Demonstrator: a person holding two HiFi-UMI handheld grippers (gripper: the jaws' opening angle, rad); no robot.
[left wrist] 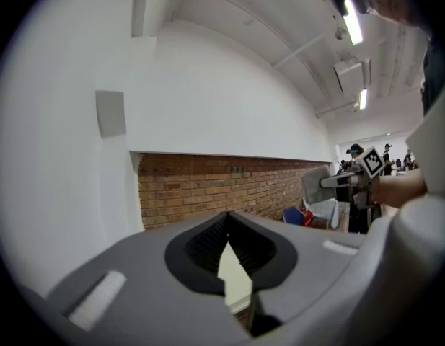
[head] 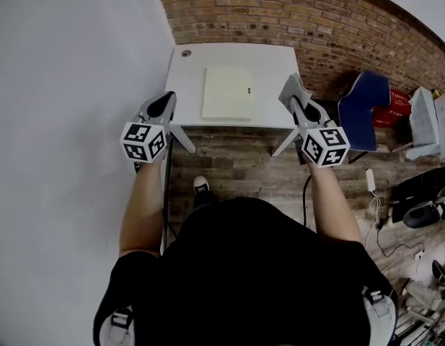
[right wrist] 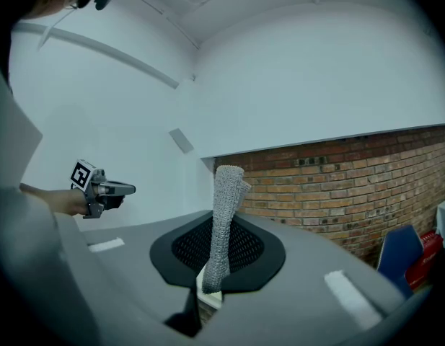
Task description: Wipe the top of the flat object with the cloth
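A flat cream panel (head: 228, 94) lies in the middle of a small white table (head: 272, 63) in the head view. My right gripper (head: 298, 101) hovers off the table's front right corner, shut on a grey knitted cloth (head: 292, 87). In the right gripper view that cloth (right wrist: 226, 204) stands up as a rolled strip between the jaws of the gripper (right wrist: 221, 240). My left gripper (head: 166, 103) hangs at the table's front left corner; its jaws (left wrist: 228, 225) meet with nothing held, and a sliver of the cream panel (left wrist: 233, 276) shows below them. Both grippers are short of the panel.
A brick wall (head: 280, 9) runs behind the table and a white wall (head: 63, 85) is on the left. A blue chair (head: 366, 107), white boxes (head: 428, 121) and cables (head: 384, 215) crowd the floor at right. The table's legs (head: 182, 137) splay toward my shoe (head: 201, 185).
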